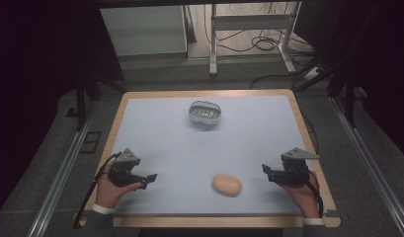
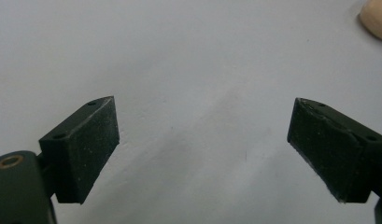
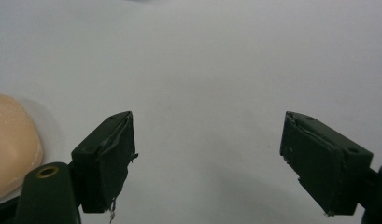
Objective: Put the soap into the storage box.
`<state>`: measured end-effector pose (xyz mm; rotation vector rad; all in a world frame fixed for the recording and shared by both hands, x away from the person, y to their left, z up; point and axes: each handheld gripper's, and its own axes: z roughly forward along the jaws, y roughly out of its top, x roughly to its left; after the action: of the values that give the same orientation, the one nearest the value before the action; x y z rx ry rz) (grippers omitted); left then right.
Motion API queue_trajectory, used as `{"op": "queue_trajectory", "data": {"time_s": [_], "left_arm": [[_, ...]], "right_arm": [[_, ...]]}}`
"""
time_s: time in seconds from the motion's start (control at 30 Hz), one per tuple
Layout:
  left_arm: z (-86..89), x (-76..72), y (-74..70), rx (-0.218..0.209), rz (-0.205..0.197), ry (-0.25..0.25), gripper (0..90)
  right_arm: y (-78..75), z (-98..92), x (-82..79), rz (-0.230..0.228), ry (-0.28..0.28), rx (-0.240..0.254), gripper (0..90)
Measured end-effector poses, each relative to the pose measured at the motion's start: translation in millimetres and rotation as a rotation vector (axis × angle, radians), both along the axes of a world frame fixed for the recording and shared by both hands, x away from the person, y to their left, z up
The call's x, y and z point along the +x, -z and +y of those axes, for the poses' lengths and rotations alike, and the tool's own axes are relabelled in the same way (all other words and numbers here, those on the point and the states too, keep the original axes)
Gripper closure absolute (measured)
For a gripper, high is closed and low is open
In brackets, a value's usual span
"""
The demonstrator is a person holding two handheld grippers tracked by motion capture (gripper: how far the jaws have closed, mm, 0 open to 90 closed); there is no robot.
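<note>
A tan, rounded bread roll (image 1: 226, 184) lies on the pale blue table top (image 1: 199, 148), near the front and right of centre. In the left gripper view the roll (image 2: 376, 17) peeks in at the top right corner; in the right gripper view the roll (image 3: 11, 144) sits at the left edge, beside the left jaw. A small grey basket (image 1: 205, 113) stands at the back centre of the table. My left gripper (image 1: 149, 178) is open at the front left, held in a hand. My right gripper (image 1: 266, 172) is open at the front right, just right of the roll. Both hold nothing.
The table has a wooden rim (image 1: 209, 93). Metal rails (image 1: 56, 182) run along both sides on the floor. Behind the table stand a white cabinet (image 1: 142, 29) and a frame (image 1: 249, 24) with loose cables (image 1: 263, 42).
</note>
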<state>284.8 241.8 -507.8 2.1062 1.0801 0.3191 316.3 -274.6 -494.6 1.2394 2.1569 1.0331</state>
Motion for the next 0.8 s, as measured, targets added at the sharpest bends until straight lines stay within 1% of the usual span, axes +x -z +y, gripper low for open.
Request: {"op": "queue_trajectory", "data": {"time_s": [0.03, 0.07, 0.1, 0.2, 0.23, 0.33, 0.37, 0.4, 0.47, 0.5, 0.63, 0.8], "left_arm": [[2.2, -1.7, -2.3, -0.015, -0.009, -0.004, 9.5], [2.2, -1.7, -2.3, -0.015, -0.009, -0.004, 9.5], [3.7, -2.4, -3.5, -0.023, -0.013, -0.006, 9.5], [4.2, -2.5, -4.1, -0.026, -0.017, -0.003, 9.6], [4.0, -2.5, -4.3, -0.028, -0.017, -0.003, 9.6], [3.7, -2.4, -4.4, -0.027, -0.017, -0.003, 9.7], [3.2, -2.5, -4.1, -0.027, -0.014, -0.007, 9.6], [3.2, -2.5, -4.1, -0.027, -0.014, -0.007, 9.7], [2.7, -2.6, -4.1, -0.024, -0.013, -0.006, 9.7], [2.4, -2.5, -4.1, -0.022, -0.014, -0.001, 9.7], [1.0, -2.6, -3.1, -0.014, -0.009, 0.001, 9.7], [0.8, -2.3, -2.8, -0.010, -0.011, 0.005, 9.6]], "right_arm": [[-1.7, 3.5, -1.0, 0.004, -0.006, -0.008, 18.1], [-1.7, 3.5, -1.0, 0.004, -0.006, -0.008, 18.1], [-3.8, 6.9, -2.3, 0.004, -0.018, -0.017, 18.2], [-7.1, 9.3, -3.7, 0.005, -0.027, -0.027, 18.2], [-11.4, 10.2, -4.8, 0.005, -0.036, -0.028, 18.2], [-15.9, 11.0, -5.6, 0.001, -0.047, -0.033, 18.2], [-20.6, 12.2, -6.3, 0.004, -0.058, -0.038, 19.1], [-22.9, 13.0, -6.1, 0.013, -0.057, -0.038, 19.3], [-25.2, 13.7, -6.3, 0.016, -0.061, -0.038, 20.0], [-29.0, 15.2, -6.5, 0.018, -0.072, -0.051, 20.3], [-34.5, 19.2, -6.8, 0.027, -0.090, -0.067, 20.8], [-37.0, 24.2, -6.4, 0.032, -0.108, -0.071, 21.0]]}}
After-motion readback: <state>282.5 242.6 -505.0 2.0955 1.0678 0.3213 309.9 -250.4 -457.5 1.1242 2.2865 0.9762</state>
